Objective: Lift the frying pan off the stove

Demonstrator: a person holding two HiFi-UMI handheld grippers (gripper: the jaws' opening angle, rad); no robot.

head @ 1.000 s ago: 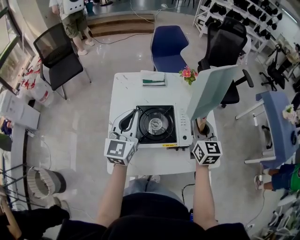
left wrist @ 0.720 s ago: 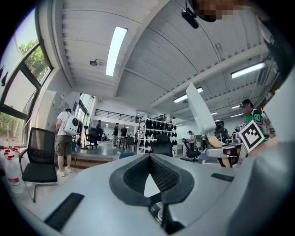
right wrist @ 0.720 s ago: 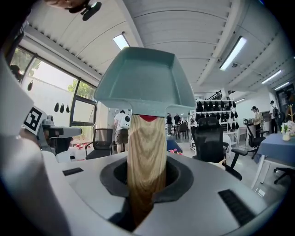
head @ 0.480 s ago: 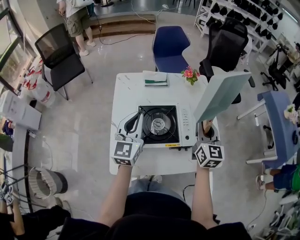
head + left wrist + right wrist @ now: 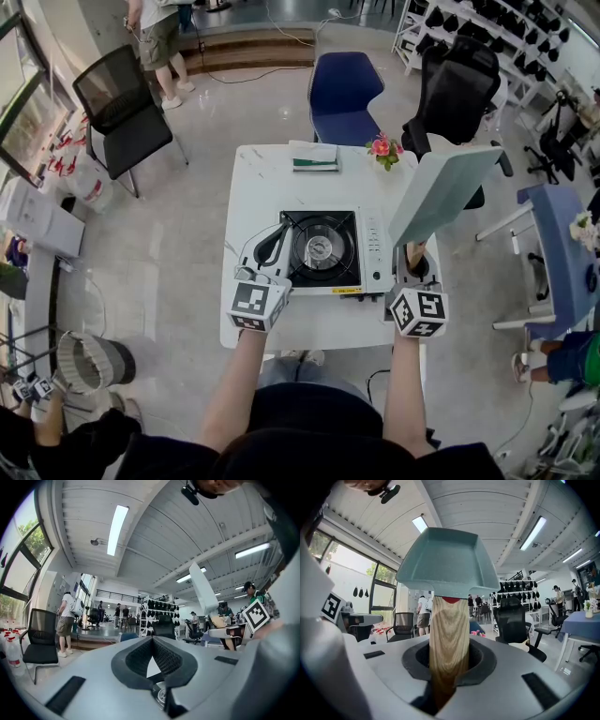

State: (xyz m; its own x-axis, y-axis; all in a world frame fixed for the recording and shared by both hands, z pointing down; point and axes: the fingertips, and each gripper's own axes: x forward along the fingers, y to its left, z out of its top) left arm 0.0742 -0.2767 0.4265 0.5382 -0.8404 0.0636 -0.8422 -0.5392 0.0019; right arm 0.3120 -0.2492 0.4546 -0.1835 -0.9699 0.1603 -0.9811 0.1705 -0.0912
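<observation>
Lift step looked all but done: frying pan (image 5: 441, 192) hung tilted, clear of stove (image 5: 323, 248), over right side of table (image 5: 262, 178). Right tool (image 5: 412, 270) gripped wooden handle (image 5: 449, 634). Left tool (image 5: 262, 281) pinched together, empty (idle by stove's front-left corner). Next move likely called for steady hold against pan's weight.

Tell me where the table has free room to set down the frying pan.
A bare strip lies between the gas stove and the book. Another runs along the near edge of the table, in front of the stove. The far right corner is crowded by flowers.
</observation>
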